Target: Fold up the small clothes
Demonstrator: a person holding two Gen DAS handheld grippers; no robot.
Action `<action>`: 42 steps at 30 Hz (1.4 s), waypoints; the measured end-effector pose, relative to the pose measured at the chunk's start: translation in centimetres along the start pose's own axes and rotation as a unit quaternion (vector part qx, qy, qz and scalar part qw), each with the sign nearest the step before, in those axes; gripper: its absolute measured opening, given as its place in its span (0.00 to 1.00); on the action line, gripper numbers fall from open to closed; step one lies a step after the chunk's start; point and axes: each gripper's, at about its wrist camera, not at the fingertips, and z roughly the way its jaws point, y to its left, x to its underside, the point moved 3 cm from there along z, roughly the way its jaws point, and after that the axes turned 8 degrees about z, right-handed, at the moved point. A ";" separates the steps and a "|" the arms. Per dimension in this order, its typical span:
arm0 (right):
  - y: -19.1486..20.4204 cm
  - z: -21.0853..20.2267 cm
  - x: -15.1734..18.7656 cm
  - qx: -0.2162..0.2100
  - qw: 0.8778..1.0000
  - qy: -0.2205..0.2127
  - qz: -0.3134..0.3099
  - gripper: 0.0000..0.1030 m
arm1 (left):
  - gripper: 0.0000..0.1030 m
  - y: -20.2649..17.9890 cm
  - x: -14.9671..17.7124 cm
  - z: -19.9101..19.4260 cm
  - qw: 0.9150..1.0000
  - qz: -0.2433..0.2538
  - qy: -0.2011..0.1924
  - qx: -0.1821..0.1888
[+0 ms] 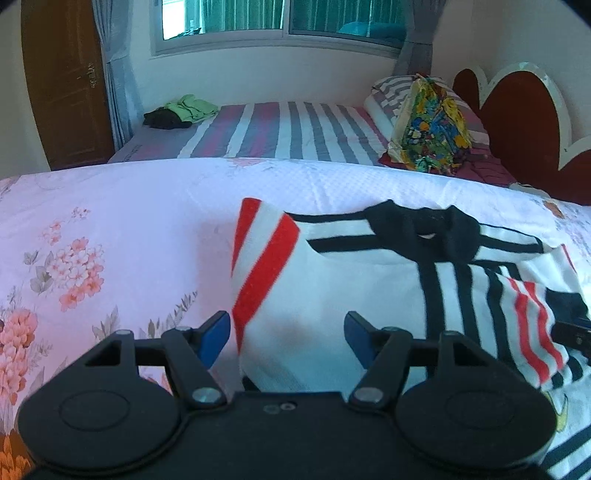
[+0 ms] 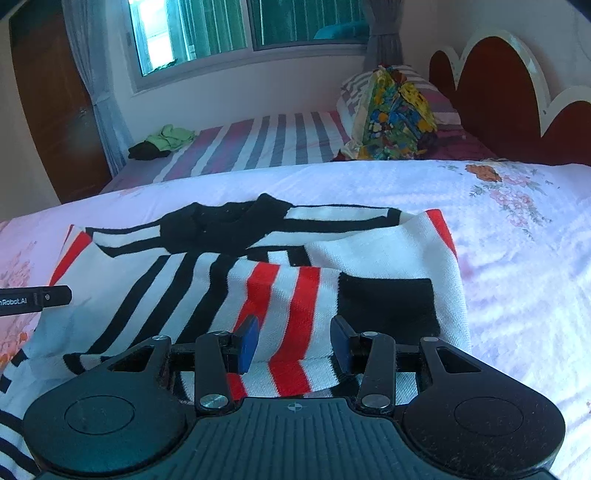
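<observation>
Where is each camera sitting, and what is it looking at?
Left wrist: sits on the left gripper, looking forward and down at the striped shirt; its own blue fingers show, jaws open, plus the other gripper's tip at the right edge.
Right wrist: sits on the right gripper, looking at the shirt's folded sleeve; its own fingers show, plus the left gripper's tip.
Both share: the shirt, floral sheet, window, headboard.

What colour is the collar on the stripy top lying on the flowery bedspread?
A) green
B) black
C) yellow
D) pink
B: the collar of the white knitted top with black and red stripes is solid black in both claw cameras, at the far end of the garment on the pink flowered bedspread.
</observation>
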 end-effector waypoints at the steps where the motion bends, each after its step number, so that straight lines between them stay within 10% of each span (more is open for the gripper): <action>1: 0.0 0.1 0.2 0.003 1.000 0.003 -0.001 0.42 | 0.64 -0.2 0.2 -0.2 1.000 0.003 0.000 0.000; 42: 0.1 -10.0 11.4 -0.045 0.996 0.070 0.009 0.42 | 0.76 -6.2 9.6 -8.4 0.997 0.045 0.057 0.017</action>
